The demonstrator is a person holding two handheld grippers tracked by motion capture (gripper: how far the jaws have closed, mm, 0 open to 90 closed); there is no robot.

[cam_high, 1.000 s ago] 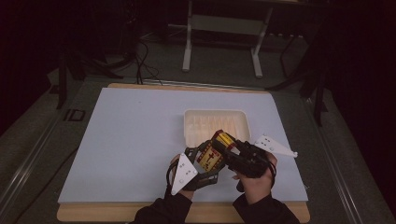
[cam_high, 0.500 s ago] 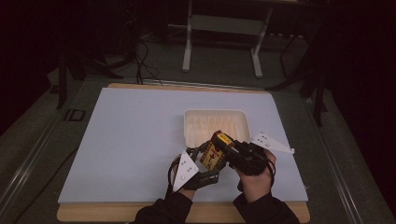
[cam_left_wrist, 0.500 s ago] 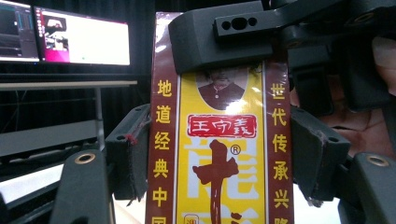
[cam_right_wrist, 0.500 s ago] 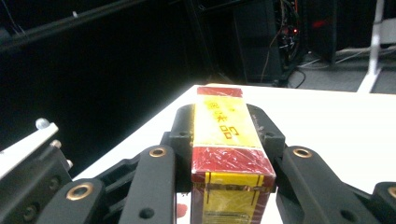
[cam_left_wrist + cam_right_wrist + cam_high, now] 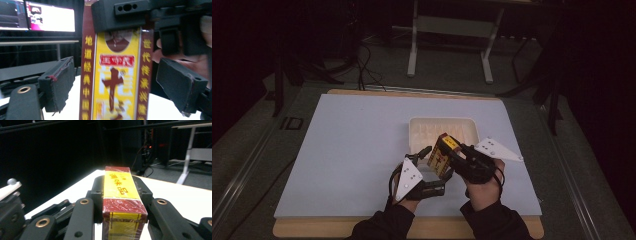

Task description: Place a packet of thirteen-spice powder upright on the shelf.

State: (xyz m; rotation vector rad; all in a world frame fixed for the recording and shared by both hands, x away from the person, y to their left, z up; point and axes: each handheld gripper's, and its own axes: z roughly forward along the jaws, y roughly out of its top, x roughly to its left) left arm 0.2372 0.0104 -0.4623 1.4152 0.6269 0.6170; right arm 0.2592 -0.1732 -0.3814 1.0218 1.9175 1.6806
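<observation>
both grippers meet near the front edge of a white table, seen from above. right gripper is clamped on a yellow and dark red box, holding it tilted above the table, just in front of a white tray. in the right gripper view the box sits squeezed between the two black jaws, its wrapped end toward the camera, yellow face with red characters on top. left gripper lies just beside the box on its left side, its jaws having just been opening; in the left gripper view its pads stand apart on either side of the box without pressing on it, a gap visible at each side. that view shows the box upright and close, with the right gripper's black jaw across its top and fingers behind it. a person's dark sleeves come in from the bottom of the high view. monitors glow in the dark room behind
</observation>
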